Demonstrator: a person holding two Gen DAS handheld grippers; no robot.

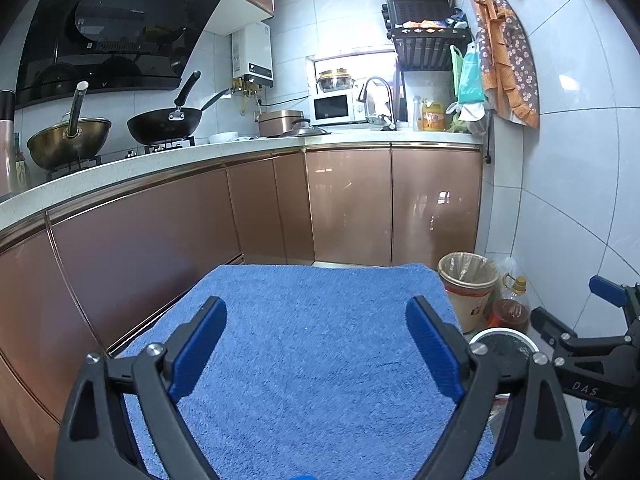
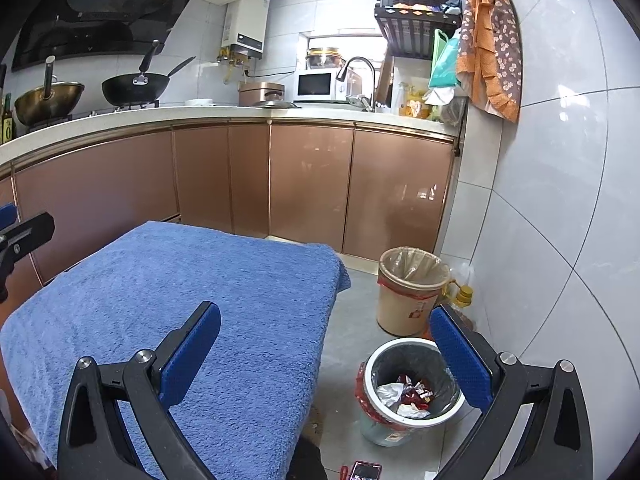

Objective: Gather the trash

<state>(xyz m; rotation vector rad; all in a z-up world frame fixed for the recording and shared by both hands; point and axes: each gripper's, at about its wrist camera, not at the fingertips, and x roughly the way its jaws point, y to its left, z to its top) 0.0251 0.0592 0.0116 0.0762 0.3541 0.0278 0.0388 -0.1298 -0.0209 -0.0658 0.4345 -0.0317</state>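
Judging from how things lay, little was left to collect: the blue towel [image 2: 192, 300] spread over the worktop carried nothing, while crumpled red and silver wrappers [image 2: 412, 394] were seen already lying inside the lined bin [image 2: 414, 390] on the floor at about four o'clock of the towel in the right wrist view. The left gripper [image 1: 316, 344] was held over the towel with its jaws spread wide and nothing between them; the right gripper [image 2: 324, 360] was likewise held with jaws wide apart and empty, its right finger overlapping the bin's rim in the picture. Several risks could be reckoned. A low sweep of either gripper might snag the towel's pile and drag it off the worktop edge. The light bin, standing close to the right gripper, might be knocked over and its wrappers spilled. A phone [image 2: 365, 471] lay on the floor at six o'clock of the bin and could be struck or mistaken for rubbish. A second, taller lined bin [image 2: 412, 292] stood at twelve o'clock of the first, near an oil bottle [image 2: 464, 294], so any later piece might be dropped into the wrong one. As for writing, only "DAS" was legible, on the right gripper's body in the left wrist view; the bin labels were too small to be read.
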